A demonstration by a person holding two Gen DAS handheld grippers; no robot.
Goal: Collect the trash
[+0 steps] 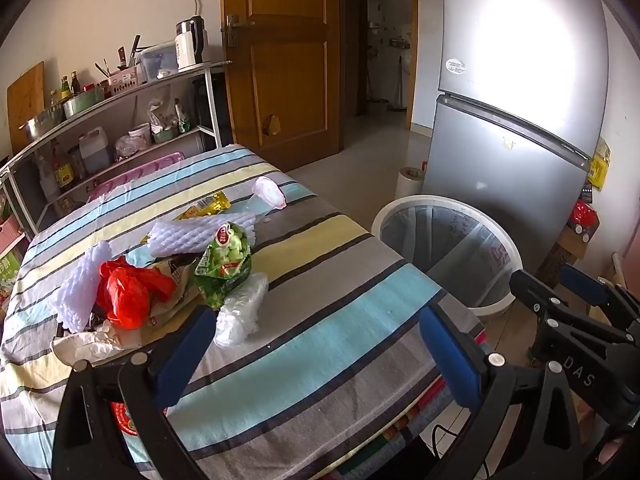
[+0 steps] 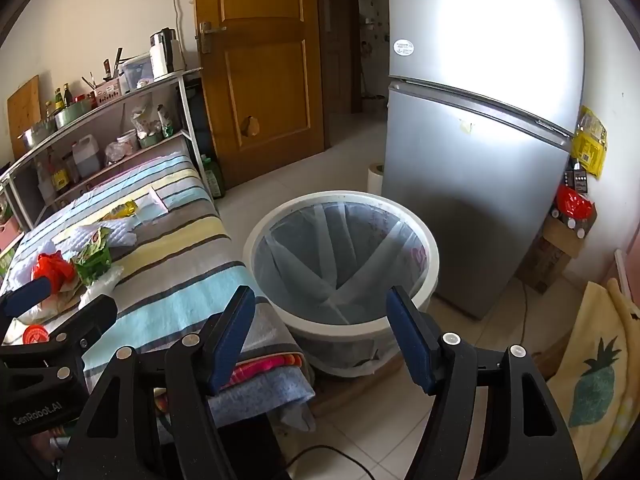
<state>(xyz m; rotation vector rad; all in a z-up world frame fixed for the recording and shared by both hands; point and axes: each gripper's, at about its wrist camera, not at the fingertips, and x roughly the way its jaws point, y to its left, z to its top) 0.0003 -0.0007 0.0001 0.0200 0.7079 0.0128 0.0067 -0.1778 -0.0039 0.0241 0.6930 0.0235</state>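
A pile of trash lies on the striped tablecloth point(image 1: 320, 280): a red plastic bag point(image 1: 128, 292), a green snack bag point(image 1: 224, 264), white foam netting point(image 1: 200, 232), a clear plastic bag point(image 1: 240, 312), a yellow wrapper point(image 1: 212, 204) and a tipped plastic cup point(image 1: 268, 196). My left gripper point(image 1: 316, 344) hovers open just in front of the pile, its left pad close to the clear bag, holding nothing. A white lined trash bin point(image 2: 250, 248) stands on the floor right of the table. My right gripper point(image 2: 320, 332) is open and empty above the bin's near rim.
A grey fridge point(image 2: 460, 160) rises behind the bin, with a paper roll point(image 1: 410, 182) beside it. A metal shelf point(image 1: 120, 120) of bottles and pots stands at the table's far side. A cardboard box point(image 2: 556, 248) and a pineapple-print cloth point(image 2: 592, 380) lie on the right.
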